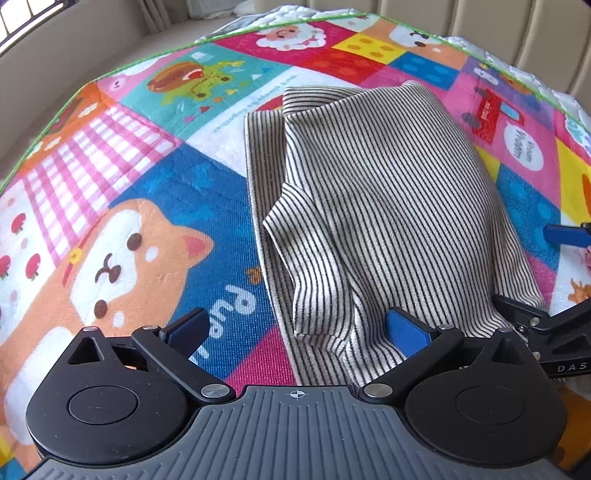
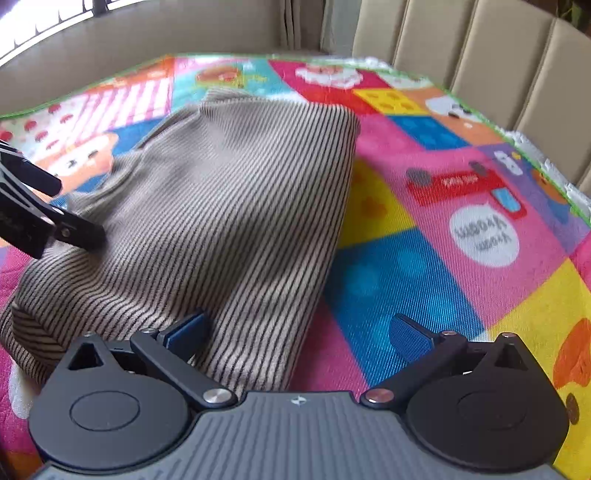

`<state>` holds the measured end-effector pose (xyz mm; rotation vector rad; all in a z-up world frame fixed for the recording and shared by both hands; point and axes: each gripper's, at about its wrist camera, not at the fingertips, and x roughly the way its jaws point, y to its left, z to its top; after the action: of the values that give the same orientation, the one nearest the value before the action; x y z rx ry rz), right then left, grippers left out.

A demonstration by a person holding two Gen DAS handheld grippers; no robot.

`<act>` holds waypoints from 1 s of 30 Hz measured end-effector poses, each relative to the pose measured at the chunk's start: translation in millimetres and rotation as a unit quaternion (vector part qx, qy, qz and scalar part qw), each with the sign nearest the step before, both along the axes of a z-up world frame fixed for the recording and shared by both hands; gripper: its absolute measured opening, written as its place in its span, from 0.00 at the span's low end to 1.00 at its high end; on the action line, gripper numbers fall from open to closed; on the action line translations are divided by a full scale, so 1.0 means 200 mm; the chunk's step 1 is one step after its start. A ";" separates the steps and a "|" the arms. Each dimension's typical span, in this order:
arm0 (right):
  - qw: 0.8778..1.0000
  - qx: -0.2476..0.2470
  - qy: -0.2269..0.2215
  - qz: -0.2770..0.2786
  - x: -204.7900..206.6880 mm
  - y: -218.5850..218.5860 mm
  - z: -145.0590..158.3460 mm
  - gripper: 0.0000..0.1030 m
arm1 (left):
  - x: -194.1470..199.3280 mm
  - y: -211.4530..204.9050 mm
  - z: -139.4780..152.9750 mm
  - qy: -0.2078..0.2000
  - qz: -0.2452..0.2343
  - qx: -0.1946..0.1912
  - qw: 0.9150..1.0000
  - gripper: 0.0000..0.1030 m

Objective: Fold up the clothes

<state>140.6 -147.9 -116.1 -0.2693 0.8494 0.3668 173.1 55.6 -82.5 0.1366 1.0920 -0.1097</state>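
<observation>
A beige garment with thin black stripes (image 1: 373, 199) lies folded on a colourful cartoon play mat (image 1: 147, 206). My left gripper (image 1: 295, 328) is open over the garment's near left edge, its right pad on the cloth and its left pad over the mat. In the right wrist view the same garment (image 2: 229, 206) lies to the left. My right gripper (image 2: 299, 332) is open at its near right edge, left pad over the cloth, right pad over the mat (image 2: 424, 280). Neither holds anything. The other gripper shows at the right edge of the left view (image 1: 554, 325) and the left edge of the right view (image 2: 33, 210).
The mat has a green trim (image 1: 110, 72) and lies on a bed. A beige padded headboard (image 2: 498, 66) runs behind and to the right. A beige wall and window (image 2: 55, 18) are at the far left.
</observation>
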 end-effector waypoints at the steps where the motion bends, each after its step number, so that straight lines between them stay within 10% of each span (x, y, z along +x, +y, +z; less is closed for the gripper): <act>1: 1.000 -0.013 -0.021 0.013 -0.02 0.02 0.03 1.00 | -0.01 0.00 0.01 -0.003 0.001 0.000 1.000 1.00; 8: 0.968 0.021 -0.092 0.232 -0.40 0.22 0.19 1.00 | -0.11 0.08 0.22 -0.043 -0.021 0.000 0.999 1.00; 14: 0.944 -0.101 -0.115 0.294 -0.53 0.41 0.00 1.00 | -0.26 0.13 0.31 -0.051 -0.085 0.063 0.993 1.00; 19: 0.988 0.057 0.010 0.140 -0.23 0.21 0.11 0.93 | -0.35 0.16 0.32 -0.034 -0.113 0.049 0.992 1.00; 24: 0.980 0.165 0.099 0.043 -0.07 0.05 0.08 0.93 | -0.41 0.00 0.28 -0.043 -0.197 0.077 0.976 1.00; 30: 0.977 0.176 0.114 0.033 -0.07 0.04 0.05 0.95 | -0.47 -0.28 0.04 -0.068 -0.297 0.204 0.930 1.00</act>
<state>127.4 -140.4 -105.4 0.0751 0.9839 0.6106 79.0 0.2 -75.3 0.8401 0.8933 -0.4107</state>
